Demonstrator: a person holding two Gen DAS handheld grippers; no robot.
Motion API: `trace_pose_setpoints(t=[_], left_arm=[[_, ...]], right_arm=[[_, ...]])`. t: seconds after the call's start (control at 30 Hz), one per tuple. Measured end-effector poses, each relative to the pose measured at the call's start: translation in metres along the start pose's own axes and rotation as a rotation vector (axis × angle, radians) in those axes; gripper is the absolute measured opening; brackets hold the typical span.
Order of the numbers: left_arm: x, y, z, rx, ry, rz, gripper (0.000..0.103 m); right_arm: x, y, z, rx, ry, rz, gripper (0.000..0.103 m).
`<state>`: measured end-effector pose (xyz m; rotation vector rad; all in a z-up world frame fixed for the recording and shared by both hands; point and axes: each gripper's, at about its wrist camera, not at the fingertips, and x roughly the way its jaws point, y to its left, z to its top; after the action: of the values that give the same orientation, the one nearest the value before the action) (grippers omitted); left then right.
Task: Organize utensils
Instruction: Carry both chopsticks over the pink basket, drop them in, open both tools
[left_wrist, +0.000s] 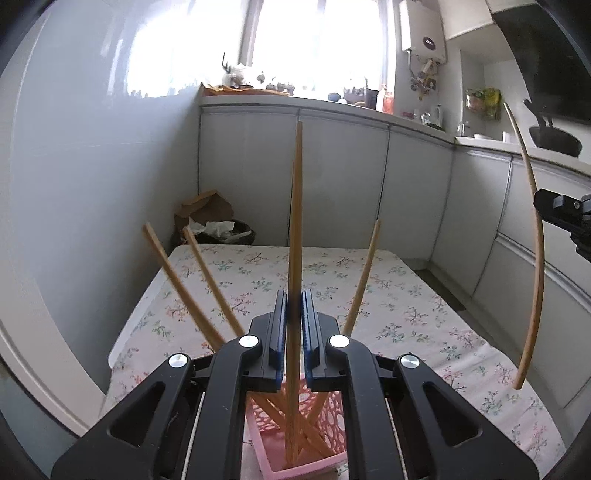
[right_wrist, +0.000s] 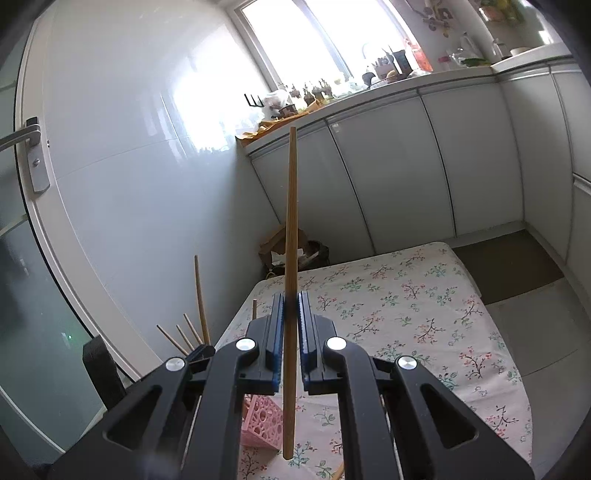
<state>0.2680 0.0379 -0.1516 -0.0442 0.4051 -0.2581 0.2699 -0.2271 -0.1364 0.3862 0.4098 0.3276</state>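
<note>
A pink lattice basket (left_wrist: 325, 417) stands on the flowered surface (left_wrist: 406, 295), several wooden chopsticks (left_wrist: 207, 273) leaning out of it. Another chopstick (left_wrist: 295, 221) stands upright inside; a further one (right_wrist: 290, 258) hangs nearby.

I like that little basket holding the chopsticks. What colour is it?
The basket is pink with lacy holes; the left wrist view shows it best.

Left gripper (left_wrist: 294, 317): black body, blue pads, silver round bolts. Right gripper (right_wrist: 291, 317): same black w/ blue pads, silver bolts. Chopstick in left gripper (left_wrist: 295, 229): light tan wood, plain. Chopstick in right gripper (right_wrist: 290, 280): same tan. Leaning chopsticks (left_wrist: 177, 280): tan, a bit more orange. Basket (left_wrist: 317, 424): pink, lattice of round-ish holes. Tablecloth (left_wrist: 406, 295): white/cream w/ small floral print, pink + red blossoms, green leaves, dark twigs. Cabinets (left_wrist: 343, 184): pale grey, glossy. Wall (right_wrist: 129, 147): white, shiny. Bin (left_wrist: 236, 236): dark, w/ brown paper bag (left_wrist: 205, 206) beside.
</note>
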Motion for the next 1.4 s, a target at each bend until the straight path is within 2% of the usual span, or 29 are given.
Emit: trace_pose_setpoints(t=[0.1, 0.17, 0.2, 0.23, 0.33, 0.4, 0.57, 0.7, 0.87, 1.03, 1.17, 1.27, 1.4], left_arm=[[0.002, 0.003, -0.003, -0.006, 0.019, 0.01, 0.008], [0.001, 0.004, -0.001, -0.005, 0.057, 0.016, 0.028], [0.001, 0.004, 0.0, -0.009, 0.093, 0.019, 0.053], [-0.004, 0.005, 0.003, -0.026, 0.122, 0.006, 0.061], [-0.021, 0.006, 0.021, -0.059, 0.143, 0.01, 0.06], [-0.037, 0.009, 0.04, -0.106, 0.181, 0.037, 0.061], [-0.061, 0.014, 0.053, -0.157, 0.272, 0.043, 0.065], [-0.061, 0.028, 0.06, -0.208, 0.272, 0.023, 0.067], [-0.05, 0.06, 0.053, -0.33, 0.321, 0.021, 0.068], [-0.047, 0.074, 0.049, -0.39, 0.351, 0.019, 0.068], [-0.047, 0.079, 0.048, -0.392, 0.364, 0.044, 0.068], [-0.046, 0.082, 0.047, -0.396, 0.373, 0.04, 0.068], [-0.046, 0.081, 0.048, -0.388, 0.371, 0.038, 0.068]], right_arm=[[0.0, 0.002, -0.002, -0.008, 0.0, 0.001, 0.008], [0.001, 0.003, -0.004, -0.016, 0.005, -0.005, 0.008], [0.002, 0.003, -0.005, -0.019, 0.008, -0.007, 0.008], [0.004, 0.003, -0.006, -0.021, 0.014, -0.012, 0.008], [0.012, 0.003, -0.01, -0.022, 0.029, -0.019, 0.008], [0.018, 0.004, -0.013, -0.012, 0.041, -0.02, 0.008], [0.036, 0.017, -0.023, -0.014, 0.048, -0.019, 0.008], [0.046, 0.038, -0.024, -0.028, 0.004, -0.014, 0.008], [0.065, 0.061, -0.023, -0.015, -0.041, 0.013, 0.008], [0.096, 0.082, -0.042, -0.033, -0.048, 0.005, 0.008], [0.114, 0.088, -0.062, -0.089, -0.025, -0.047, 0.008], [0.117, 0.092, -0.073, -0.133, 0.0, -0.054, 0.008], [0.118, 0.086, -0.085, -0.139, 0.096, -0.047, 0.009]])
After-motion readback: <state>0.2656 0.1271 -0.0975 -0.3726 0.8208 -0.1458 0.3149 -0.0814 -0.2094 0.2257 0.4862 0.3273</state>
